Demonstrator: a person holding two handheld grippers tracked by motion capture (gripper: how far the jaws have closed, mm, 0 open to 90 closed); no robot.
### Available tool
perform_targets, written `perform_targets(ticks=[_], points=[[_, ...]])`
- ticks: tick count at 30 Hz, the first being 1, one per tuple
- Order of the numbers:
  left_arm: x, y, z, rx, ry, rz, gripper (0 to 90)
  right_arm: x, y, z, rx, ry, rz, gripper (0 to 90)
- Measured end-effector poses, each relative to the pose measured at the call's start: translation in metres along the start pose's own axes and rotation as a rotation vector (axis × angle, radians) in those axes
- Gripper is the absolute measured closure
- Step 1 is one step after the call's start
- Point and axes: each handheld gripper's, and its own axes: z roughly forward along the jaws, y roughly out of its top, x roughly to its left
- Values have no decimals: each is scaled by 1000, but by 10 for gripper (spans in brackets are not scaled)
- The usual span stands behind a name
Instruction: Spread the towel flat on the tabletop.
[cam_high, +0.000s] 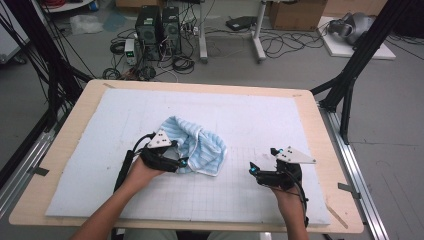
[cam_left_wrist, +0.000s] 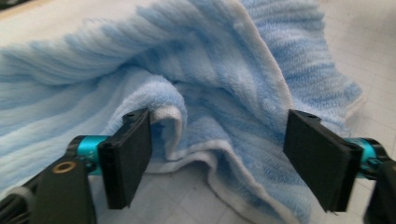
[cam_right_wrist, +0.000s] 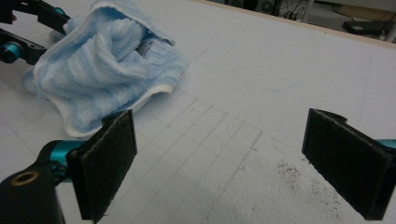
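On the bench (cam_high: 70, 150), seen from the high view, a crumpled blue-and-white striped towel (cam_high: 200, 145) lies a bit left of centre on the pale gridded mat (cam_high: 250, 115), w/ the left gripper (cam_high: 181, 162) pushed against its near-left edge; the right gripper (cam_high: 263, 160) sits well apart to the right, over bare mat. Judging by this, the step in hand is taking hold of a towel edge, prob. to spread or fold it. To do it well, the left gripper should bite just one hemmed layer, not the whole bunch, and pinch deep enough that the pile doesn't slip out when lifted; the right should then find a second corner along the same hem. Left gripper view: the towel (cam_left_wrist: 210, 84) crowds the frame, a rolled fold w/ white hem pushes in between the jaws and lies against the left pad, while the right pad stands apart from the cloth in front of it; jaws wide, so nothing pinched yet, left gripper (cam_left_wrist: 217, 158) released. Right gripper view: the right gripper (cam_right_wrist: 219, 168) is spread wide & empty above the mat (cam_right_wrist: 261, 74), touching nothing; the towel (cam_right_wrist: 102, 70) lies off to its upper left, w/ the other gripper's teal-tipped jaws at the towel's far edge.
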Motion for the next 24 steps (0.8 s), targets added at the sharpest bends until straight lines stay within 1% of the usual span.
perform_targets(ticks=[1, 2, 4, 6, 7, 8, 9, 10, 11, 12, 13, 14, 15, 16, 17, 18, 19, 20, 21, 22, 23, 24], points=[[-4, 2, 3, 0, -14, 12, 291, 0, 0, 1, 6, 2, -2, 93], [-7, 4, 4, -6, -17, 13, 310, 0, -1, 2, 6, 1, -8, 93], [-10, 7, 8, 1, -20, 36, 377, 0, -1, 3, 11, 1, 0, 93], [-14, 8, 13, 8, -44, 59, 493, 0, -1, 4, 15, 3, 3, 93], [-17, 8, 15, 15, -57, 89, 580, 0, -1, 4, 14, 4, -3, 93], [-17, 8, 15, 15, -57, 89, 661, 0, -1, 4, 14, 4, -3, 93], [-19, 8, 18, 21, -60, 104, 693, 1, -1, 4, 16, 3, -8, 93], [-21, 8, 20, 28, -59, 106, 693, 1, -1, 4, 16, 3, -8, 93], [-23, 8, 20, 24, -64, 110, 841, 1, -1, 5, 19, 3, -5, 93], [-23, 8, 20, 18, -68, 116, 841, 1, -1, 5, 19, 3, -5, 93], [-21, 10, 17, -4, -75, 108, 890, 1, -2, 4, 22, 3, 2, 93], [-20, 10, 15, -18, -78, 94, 893, 0, -2, 4, 21, 2, -1, 93], [-20, 10, 15, -18, -78, 94, 894, 0, -2, 4, 21, 2, -1, 93], [-16, 11, 10, -41, -88, 72, 895, 0, -3, 5, 21, 3, 4, 93], [-16, 11, 10, -41, -88, 72, 895, 0, -3, 5, 21, 3, 4, 93], [-11, 13, 3, -71, -89, 42, 896, -1, -3, 5, 23, 1, 0, 93], [-11, 13, 3, -71, -89, 42, 896, -1, -3, 5, 24, 0, 1, 93], [-8, 13, -1, -79, -93, 37, 896, -1, -3, 6, 23, 1, 0, 93], [-5, 13, -6, -95, -90, 20, 896, -1, -3, 6, 23, 1, 0, 93], [3, 13, -19, -137, -88, -11, 897, 0, -3, 6, 27, 1, -2, 93], [3, 13, -19, -137, -88, -11, 897, 0, -3, 6, 27, 1, -2, 93], [11, 12, -32, -172, -69, -40, 897, 0, -3, 7, 26, 0, -1, 93]])
